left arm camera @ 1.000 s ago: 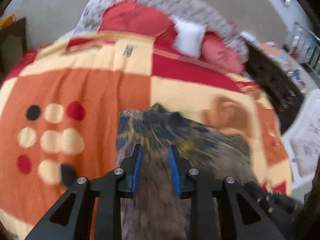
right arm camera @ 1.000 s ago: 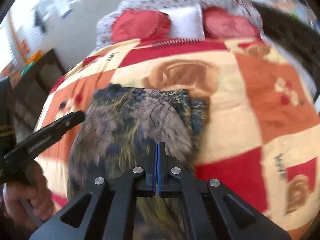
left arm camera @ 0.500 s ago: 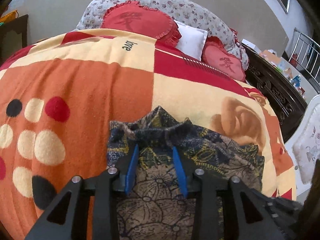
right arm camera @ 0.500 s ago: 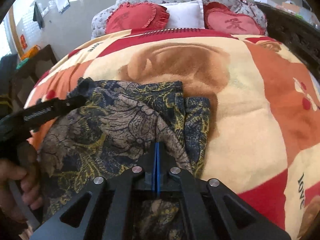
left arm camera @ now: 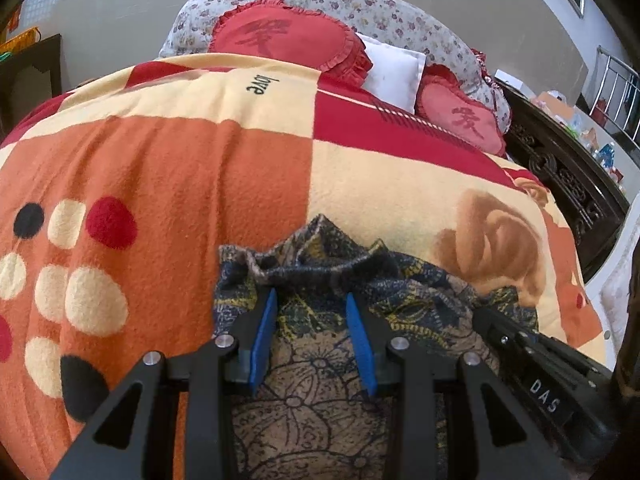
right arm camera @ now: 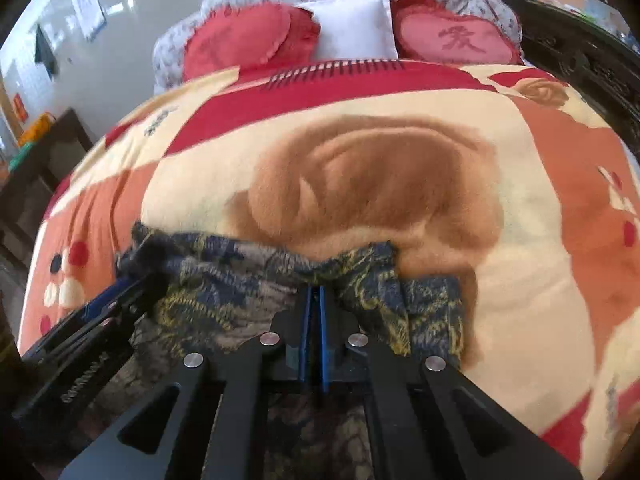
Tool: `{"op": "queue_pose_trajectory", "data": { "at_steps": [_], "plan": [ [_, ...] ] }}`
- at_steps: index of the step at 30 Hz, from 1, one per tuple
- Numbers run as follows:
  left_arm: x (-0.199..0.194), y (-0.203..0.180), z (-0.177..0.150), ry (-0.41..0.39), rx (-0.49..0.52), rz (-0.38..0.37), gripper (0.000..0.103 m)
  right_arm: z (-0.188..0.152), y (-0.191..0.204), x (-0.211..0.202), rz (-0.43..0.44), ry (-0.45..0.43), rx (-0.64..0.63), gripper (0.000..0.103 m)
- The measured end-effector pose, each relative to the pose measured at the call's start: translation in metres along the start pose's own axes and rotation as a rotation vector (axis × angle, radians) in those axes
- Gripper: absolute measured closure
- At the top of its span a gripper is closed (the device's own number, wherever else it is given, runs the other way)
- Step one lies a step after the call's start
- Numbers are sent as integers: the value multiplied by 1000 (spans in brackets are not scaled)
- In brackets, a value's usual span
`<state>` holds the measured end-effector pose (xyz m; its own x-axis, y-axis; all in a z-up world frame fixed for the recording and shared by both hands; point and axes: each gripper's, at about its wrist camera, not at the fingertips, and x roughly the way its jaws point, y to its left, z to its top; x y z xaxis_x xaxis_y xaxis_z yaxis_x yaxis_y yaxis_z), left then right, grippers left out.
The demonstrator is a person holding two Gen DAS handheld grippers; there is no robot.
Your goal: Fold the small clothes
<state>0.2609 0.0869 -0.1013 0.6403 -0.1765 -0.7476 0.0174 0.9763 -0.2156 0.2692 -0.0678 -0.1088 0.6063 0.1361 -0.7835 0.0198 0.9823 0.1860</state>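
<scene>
Both tongs have dropped lower toward the checked orange-and-cream fleece blanket (left arm camera: pixel 192 168), carrying the dark paisley fabric garment (left arm camera: pixel 316 376) forward. One garment lies under both, long axis left-right. Left gripper (left arm camera: pixel 312 300) is released, straddling its bunched far edge; right gripper (right arm camera: pixel 314 292) is clenched on that hem, nearer.

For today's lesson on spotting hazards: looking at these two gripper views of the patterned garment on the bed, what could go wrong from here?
1. The left gripper is open over the patterned garment, so only the shut right gripper seems to grip it; pulling may skew the fold.
2. The far edge is bunched, so creases may get folded in.
3. The fuzzy blanket may drag the cloth.
</scene>
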Motion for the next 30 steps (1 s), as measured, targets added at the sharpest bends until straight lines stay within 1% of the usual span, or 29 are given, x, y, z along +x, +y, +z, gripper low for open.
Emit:
{"op": "queue_pose_trajectory", "data": {
  "at_steps": [2,9,10,12,13,15,17,18,19,22,24,26,28,30],
  "plan": [
    [1,-2,0,1,10,13,66,-1,4,1,-20,-7,-24,99],
    [3,-7,0,1,35,45,66,-5,10,-1,-44,-20,-53,99],
    [3,-7,0,1,37,50,65,-5,11,-1,-44,-15,-59,97],
    [3,-10,0,0,51,68,65,0,13,-4,-34,27,-69,95],
    [4,-11,0,0,55,73,65,3,14,-13,-21,44,-74,95],
    [4,-12,0,-1,63,84,65,0,15,-36,-21,30,-83,95],
    [4,-12,0,-1,64,85,64,-15,20,-66,-21,-5,-134,95],
    [4,-12,0,-1,63,83,64,-28,23,-83,-15,-18,-162,95],
    [4,-12,0,-2,63,84,64,-40,26,-95,6,-27,-185,94],
    [4,-12,0,-2,65,86,64,-80,33,-118,49,-28,-246,93],
    [5,-12,0,-2,65,87,64,-100,32,-117,55,-16,-271,93],
    [4,-12,0,-3,66,88,64,-120,24,-104,52,14,-277,93],
    [4,-12,0,-2,64,86,64,-131,16,-101,92,-50,-294,91],
    [4,-12,0,-2,65,87,64,-135,15,-99,102,-82,-323,91]
  ]
}}
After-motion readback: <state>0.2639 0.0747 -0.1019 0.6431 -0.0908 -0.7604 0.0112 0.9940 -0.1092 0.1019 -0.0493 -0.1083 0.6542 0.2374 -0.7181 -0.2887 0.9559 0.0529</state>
